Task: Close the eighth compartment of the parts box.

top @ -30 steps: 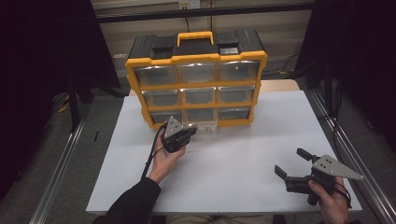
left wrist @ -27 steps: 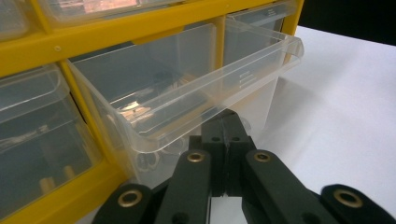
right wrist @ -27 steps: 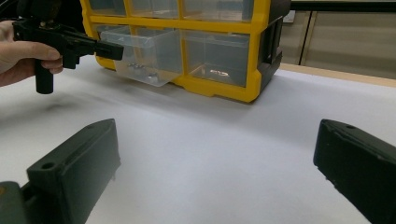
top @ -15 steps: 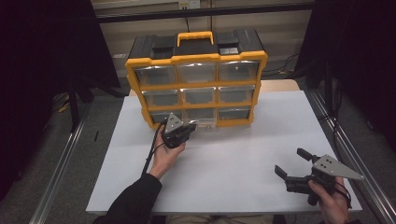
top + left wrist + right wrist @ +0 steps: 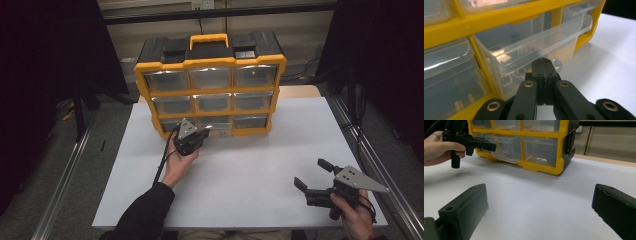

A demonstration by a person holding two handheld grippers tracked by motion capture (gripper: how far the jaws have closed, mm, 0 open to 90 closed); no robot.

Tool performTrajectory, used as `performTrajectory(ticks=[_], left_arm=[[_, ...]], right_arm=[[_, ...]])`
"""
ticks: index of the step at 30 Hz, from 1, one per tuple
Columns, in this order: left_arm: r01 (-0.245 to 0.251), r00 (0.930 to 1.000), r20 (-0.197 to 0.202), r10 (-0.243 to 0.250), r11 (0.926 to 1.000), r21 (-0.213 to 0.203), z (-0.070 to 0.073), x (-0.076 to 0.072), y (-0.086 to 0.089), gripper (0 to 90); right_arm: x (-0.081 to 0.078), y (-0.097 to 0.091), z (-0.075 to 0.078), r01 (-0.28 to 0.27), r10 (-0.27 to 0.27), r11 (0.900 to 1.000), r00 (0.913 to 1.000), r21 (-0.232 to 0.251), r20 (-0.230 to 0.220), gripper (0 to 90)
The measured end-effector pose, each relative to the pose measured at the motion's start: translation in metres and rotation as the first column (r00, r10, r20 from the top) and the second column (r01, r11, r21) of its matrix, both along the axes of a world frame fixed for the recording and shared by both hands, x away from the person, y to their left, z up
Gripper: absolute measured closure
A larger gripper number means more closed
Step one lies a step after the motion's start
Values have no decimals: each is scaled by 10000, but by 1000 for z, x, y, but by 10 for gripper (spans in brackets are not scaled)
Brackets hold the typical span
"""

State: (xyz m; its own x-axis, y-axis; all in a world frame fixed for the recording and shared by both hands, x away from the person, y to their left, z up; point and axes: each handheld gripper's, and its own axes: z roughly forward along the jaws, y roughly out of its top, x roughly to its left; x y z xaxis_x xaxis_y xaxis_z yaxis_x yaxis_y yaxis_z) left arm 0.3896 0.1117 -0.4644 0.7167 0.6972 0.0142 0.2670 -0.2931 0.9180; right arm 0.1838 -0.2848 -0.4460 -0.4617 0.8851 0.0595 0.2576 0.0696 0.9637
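Clear plastic drawer (image 5: 529, 50) pulled partway out of the yellow cabinet (image 5: 210, 62).
Left gripper (image 5: 545, 65) clamped on its front lip, small metal parts inside; right gripper (image 5: 314, 176) jaws apart, well right of the cabinet.

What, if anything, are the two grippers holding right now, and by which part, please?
The left gripper is shut on the front lip of the bottom middle drawer. The right gripper holds nothing.
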Motion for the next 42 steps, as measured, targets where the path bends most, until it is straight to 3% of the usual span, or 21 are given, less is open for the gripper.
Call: performTrajectory(ticks=[3, 15, 22, 24, 25, 28, 29, 31, 37, 42], left_arm=[[-54, 10000, 82, 53, 9998, 167, 1, 3, 0, 900], [-188, 9997, 150, 185, 9996, 198, 0, 16, -4, 900], [-379, 9991, 181, 373, 9987, 333, -7, 23, -3, 900], [-470, 9989, 55, 469, 9988, 136, -7, 25, -4, 900], [-473, 9988, 118, 469, 9982, 363, -6, 26, -4, 900], [-474, 9988, 97, 470, 9979, 438, -5, 29, -5, 900], [-489, 9988, 47, 488, 9984, 295, -5, 30, -6, 900], [-524, 9986, 89, 520, 9974, 495, -5, 29, -7, 900], [-419, 9991, 25, 418, 9976, 544, -5, 28, -6, 900], [66, 9997, 214, -78, 9985, 547, -2, 21, -3, 887]], right_arm=[[1, 0, 0, -11, 11, 10000, 10000, 20, 8, 1], [2, -1, -1, 5, -5, 10000, 10000, 62, -18, 1], [3, -2, -2, -11, 12, 9999, 10000, 119, -58, 1], [3, -1, -2, -37, 38, 9999, 10000, 117, -55, 1], [3, -1, -2, -43, 44, 10000, 10000, 87, -58, 1], [4, -1, -2, -53, 54, 9999, 10000, 106, -70, 1], [4, -1, -2, -57, 58, 9999, 10000, 113, -71, 1], [4, -1, -2, -43, 44, 9999, 10000, 135, -72, 1], [3, -2, -2, -39, 39, 9999, 10000, 113, -46, 1], [3, -1, -1, -54, 54, 9999, 10000, 98, -45, 1]])
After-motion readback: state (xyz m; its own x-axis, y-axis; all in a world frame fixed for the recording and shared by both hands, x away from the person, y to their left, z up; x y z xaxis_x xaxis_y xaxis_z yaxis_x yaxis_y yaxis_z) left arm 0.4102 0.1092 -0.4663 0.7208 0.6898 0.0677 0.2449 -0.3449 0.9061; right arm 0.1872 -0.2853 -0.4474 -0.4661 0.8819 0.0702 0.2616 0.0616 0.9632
